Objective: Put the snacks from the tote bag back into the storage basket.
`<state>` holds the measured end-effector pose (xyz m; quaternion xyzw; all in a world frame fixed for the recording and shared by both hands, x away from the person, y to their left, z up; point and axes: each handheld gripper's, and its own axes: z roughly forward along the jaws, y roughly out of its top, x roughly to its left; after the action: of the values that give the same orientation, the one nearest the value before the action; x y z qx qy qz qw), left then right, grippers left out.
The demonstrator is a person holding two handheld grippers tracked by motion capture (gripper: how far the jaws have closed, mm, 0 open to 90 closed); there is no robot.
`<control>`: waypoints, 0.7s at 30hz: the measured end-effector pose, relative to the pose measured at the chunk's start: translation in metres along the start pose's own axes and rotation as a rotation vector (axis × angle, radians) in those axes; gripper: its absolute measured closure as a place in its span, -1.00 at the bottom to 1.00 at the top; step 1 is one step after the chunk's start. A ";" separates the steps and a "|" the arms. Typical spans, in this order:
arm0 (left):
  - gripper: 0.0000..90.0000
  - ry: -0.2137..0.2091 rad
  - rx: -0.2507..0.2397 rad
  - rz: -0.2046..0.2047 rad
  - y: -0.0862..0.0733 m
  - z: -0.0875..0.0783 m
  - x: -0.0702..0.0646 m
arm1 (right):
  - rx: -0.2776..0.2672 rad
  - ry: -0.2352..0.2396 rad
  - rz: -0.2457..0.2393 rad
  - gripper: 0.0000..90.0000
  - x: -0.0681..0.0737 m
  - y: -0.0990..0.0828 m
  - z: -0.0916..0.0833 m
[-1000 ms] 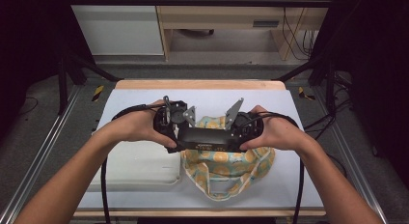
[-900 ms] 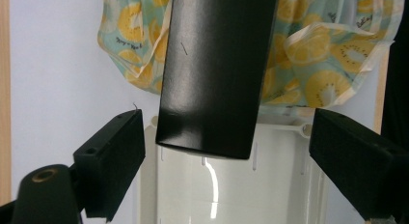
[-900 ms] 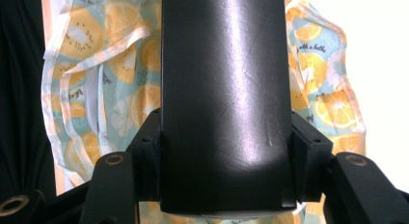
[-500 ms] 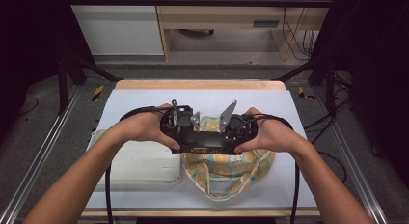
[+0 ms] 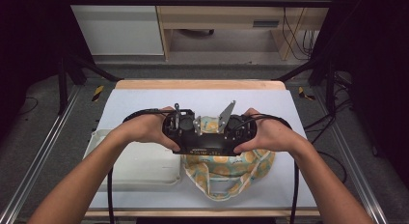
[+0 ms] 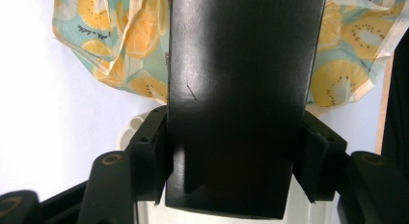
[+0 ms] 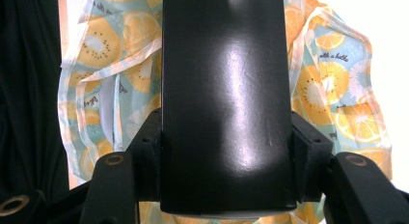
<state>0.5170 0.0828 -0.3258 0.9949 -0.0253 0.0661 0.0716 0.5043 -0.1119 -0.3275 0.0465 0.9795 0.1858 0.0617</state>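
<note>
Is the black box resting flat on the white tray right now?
No, in the high view the black box is held up between the left gripper and right gripper, above the fruit-print bag, beside the white tray.

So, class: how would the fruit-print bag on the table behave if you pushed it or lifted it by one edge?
The bag lies crumpled with soft folds and loose handles, so it would probably flop and sag rather than hold its shape. Its thin fabric suggests it is light, so a push would likely bunch it or slide it across the smooth white table. Rolling or tipping seems unlikely.
</note>
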 end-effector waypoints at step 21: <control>-0.05 0.042 -0.001 -0.013 -0.008 0.005 -0.006 | -0.015 -0.021 -0.020 -0.06 0.002 0.003 0.007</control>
<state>0.5119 0.0900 -0.3328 0.9934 -0.0174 0.0866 0.0731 0.5033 -0.1067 -0.3336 0.0383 0.9778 0.1921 0.0742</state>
